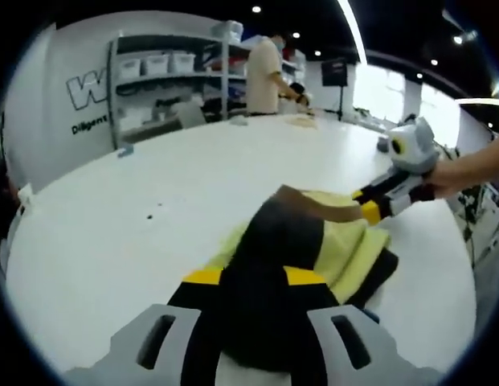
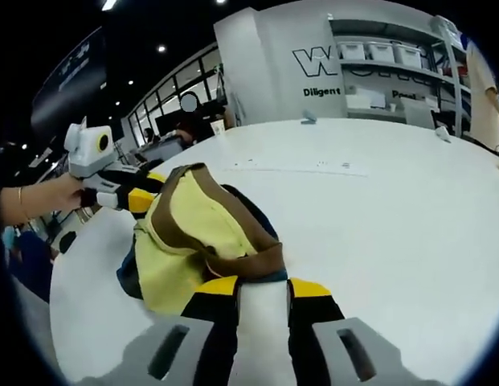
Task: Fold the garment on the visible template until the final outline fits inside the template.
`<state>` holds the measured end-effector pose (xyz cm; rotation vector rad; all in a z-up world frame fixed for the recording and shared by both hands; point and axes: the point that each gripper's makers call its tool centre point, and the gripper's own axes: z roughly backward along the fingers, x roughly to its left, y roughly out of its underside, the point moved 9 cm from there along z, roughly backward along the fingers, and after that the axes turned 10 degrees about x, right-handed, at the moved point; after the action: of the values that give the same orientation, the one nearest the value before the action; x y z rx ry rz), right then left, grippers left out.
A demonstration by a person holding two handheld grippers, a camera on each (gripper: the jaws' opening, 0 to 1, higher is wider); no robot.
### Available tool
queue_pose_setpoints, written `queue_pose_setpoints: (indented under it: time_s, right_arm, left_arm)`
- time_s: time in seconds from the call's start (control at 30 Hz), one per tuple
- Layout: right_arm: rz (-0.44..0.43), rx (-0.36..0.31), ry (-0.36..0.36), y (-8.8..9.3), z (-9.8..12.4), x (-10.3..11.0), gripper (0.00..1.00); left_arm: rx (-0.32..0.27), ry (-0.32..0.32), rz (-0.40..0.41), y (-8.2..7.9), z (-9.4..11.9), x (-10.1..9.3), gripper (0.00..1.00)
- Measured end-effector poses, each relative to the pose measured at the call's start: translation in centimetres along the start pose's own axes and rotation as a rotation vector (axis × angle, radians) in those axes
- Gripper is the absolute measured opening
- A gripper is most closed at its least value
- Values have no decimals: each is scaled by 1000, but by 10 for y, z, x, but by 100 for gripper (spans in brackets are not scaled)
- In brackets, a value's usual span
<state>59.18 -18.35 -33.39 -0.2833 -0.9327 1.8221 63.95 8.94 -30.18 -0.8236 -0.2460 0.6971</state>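
White table [image 1: 153, 185], storage shelves [image 1: 165, 80], standing person [image 1: 265, 72]

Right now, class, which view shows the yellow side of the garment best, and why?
The right gripper view: the garment lies open to it, its yellow panel and brown trim lit and unblocked above the right tool. In the left gripper view the garment is mostly dark fabric bunched at the left tool, with yellow showing only behind.

The white wall [image 2: 313, 64] bears a large outlined "W" [image 2: 312, 60] with "Diligent" [image 2: 321, 92] printed beneath; further lettering is cut off.
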Motion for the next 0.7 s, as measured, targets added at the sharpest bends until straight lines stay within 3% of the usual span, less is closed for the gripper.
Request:
queue_pose_setpoints:
  time_s: [0.1,0.17,0.27,0.43,0.53,0.63,0.7]
  right_arm:
    - [-4,9,-13,1,-3,3,0]
    - [-8,6,-6,0,-3,5,0]
    - [-34,-20,-6,-1,-3,4,0]
    - [-39,-39,-3,-2,-2,2,0]
    - [-59,-61,6,-7,3,2,0]
    - [-52,-66,-1,-9,8,3,0]
    - [-52,-69,-7,-8,8,3,0]
  left_arm:
    - [-11,-16,21,2,3,-3,9]
    - [-19,-34,31,4,5,-3,1]
    - [-39,-21,81,7,10,-6,0]
    - [-42,-26,82,6,16,-7,0]
    - [-101,-52,71,-1,29,-7,0]
    - [-129,-78,70,-6,49,-15,0]
    - [-143,-81,63,-4,54,-9,0]
